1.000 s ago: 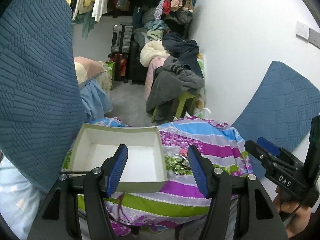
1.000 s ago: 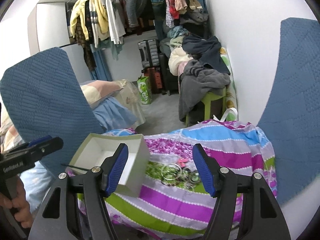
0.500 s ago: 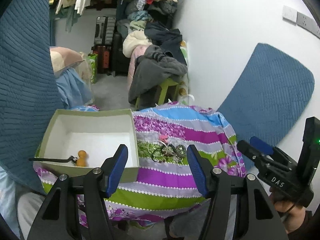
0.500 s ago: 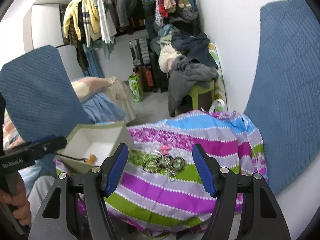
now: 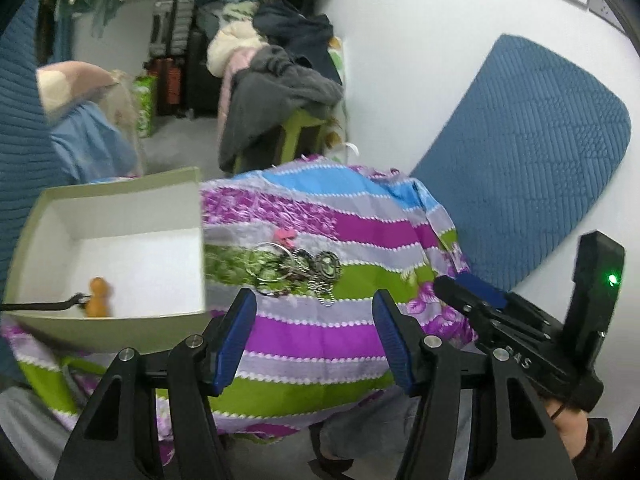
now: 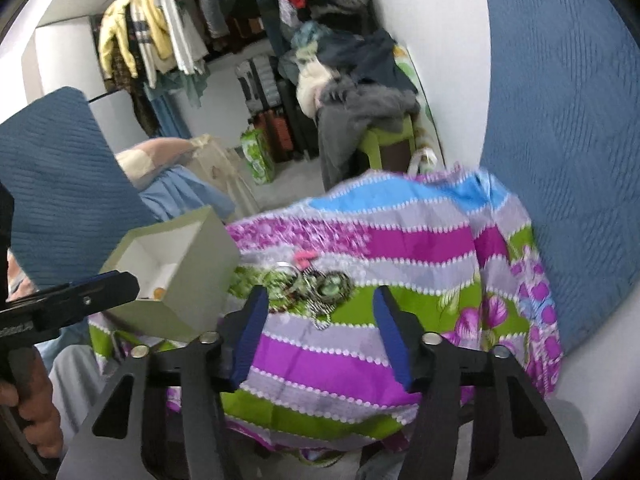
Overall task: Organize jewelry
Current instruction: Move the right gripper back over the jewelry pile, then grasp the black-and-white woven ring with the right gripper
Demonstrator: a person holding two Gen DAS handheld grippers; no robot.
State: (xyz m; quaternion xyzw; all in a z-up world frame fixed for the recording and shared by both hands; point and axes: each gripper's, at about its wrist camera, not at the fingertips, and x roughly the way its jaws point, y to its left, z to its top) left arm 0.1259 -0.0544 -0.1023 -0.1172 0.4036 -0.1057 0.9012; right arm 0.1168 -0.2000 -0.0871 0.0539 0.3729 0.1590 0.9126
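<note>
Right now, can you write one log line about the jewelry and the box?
jewelry pile: on striped cloth, beside box | box: orange piece inside | left gripper: open, empty | right gripper: open, closing, empty

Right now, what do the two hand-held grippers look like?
Both alike: the left hand-held gripper and right hand-held gripper have black angular frames with silver bolts and ribbed blue pads. The right one's body shows white lettering and a green light.
</note>
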